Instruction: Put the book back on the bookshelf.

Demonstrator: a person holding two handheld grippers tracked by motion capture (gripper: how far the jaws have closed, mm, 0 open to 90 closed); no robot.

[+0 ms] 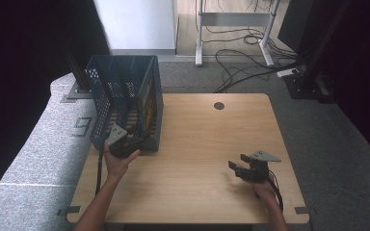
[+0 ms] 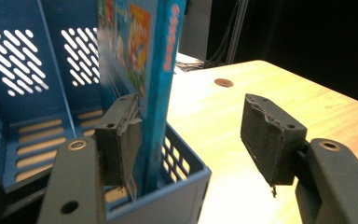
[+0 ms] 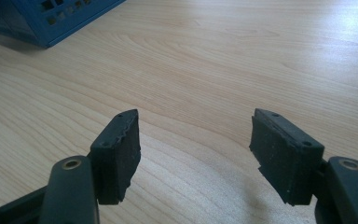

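book (image 2: 142,70) upright in blue crate (image 2: 186,182), against its right wall. left gripper (image 2: 196,140) released, jaws astride book and wall. right gripper (image 3: 196,154) released, over bare table (image 3: 214,56).

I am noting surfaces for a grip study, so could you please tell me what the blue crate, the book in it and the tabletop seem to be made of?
Blue crate: looks like moulded plastic, matt, with slotted walls and a perforated side. Book: probably glossy printed card or paper, going by its colourful cover and thin blue spine. Tabletop: pale wood or wood-look laminate, smooth with visible grain; which one is unclear.
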